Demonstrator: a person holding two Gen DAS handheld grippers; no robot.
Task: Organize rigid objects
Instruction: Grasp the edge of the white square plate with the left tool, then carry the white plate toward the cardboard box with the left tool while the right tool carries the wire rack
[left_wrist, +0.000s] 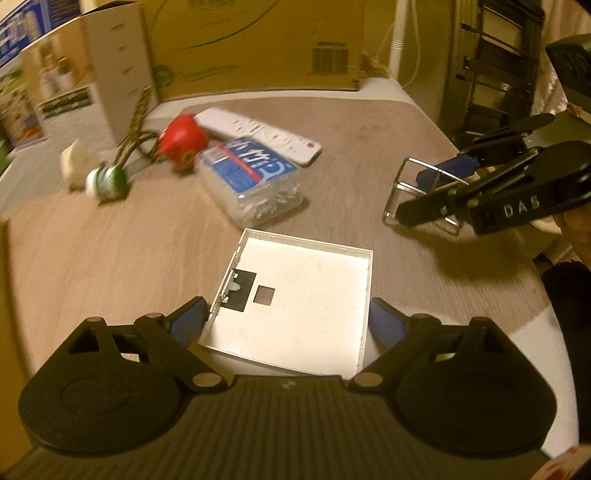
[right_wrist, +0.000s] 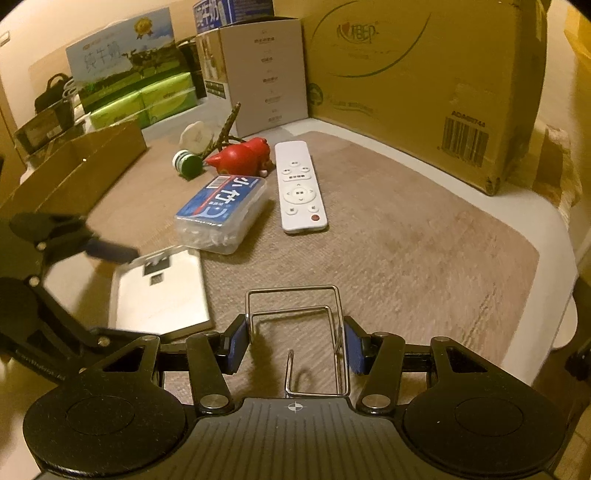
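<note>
A flat white square tray lies on the brown mat just in front of my left gripper. The blue pads stand wide on either side of its near edges, close but not clearly pressing. In the right wrist view the same tray rests flat, with one blue left finger by its far corner. My right gripper is shut on a chrome wire rack, held just above the mat. In the left wrist view, that rack and the right gripper sit at the right.
Beyond the tray lie a clear box with a blue label, a white remote, a red toy and a green-and-white bottle. Big cardboard boxes wall the back. An open carton stands at the left.
</note>
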